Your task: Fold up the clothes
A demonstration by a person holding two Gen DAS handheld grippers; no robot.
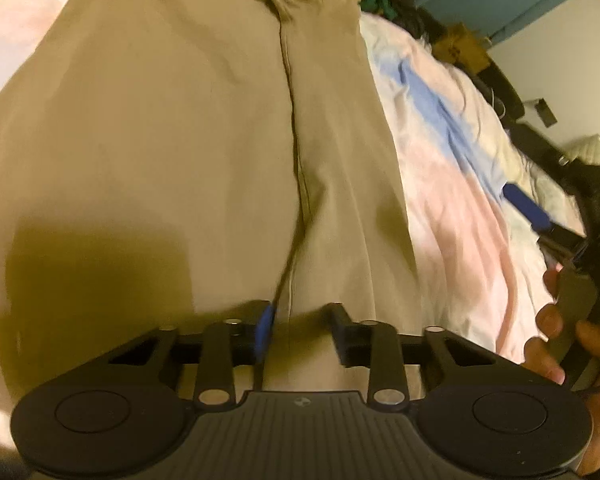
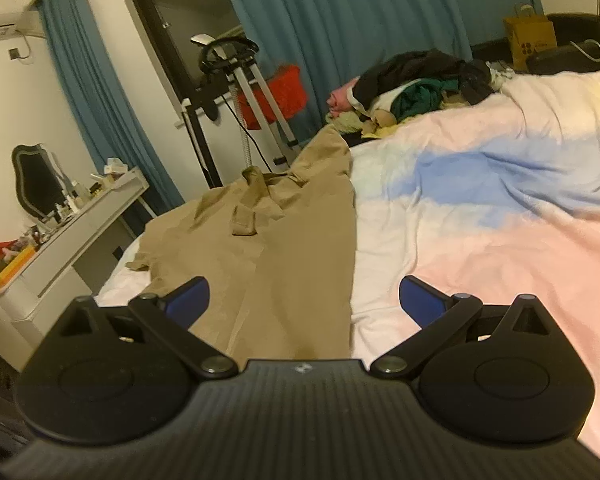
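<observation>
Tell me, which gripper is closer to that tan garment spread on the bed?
Left. The left gripper hangs right over the tan garment, jaws close above the cloth. The right gripper is held back from it, jaws open, with nothing between them.

The right claw stood wide open above the bed. A tan garment lay spread flat beneath it.

Tan trousers, seemingly flat on bed
</observation>
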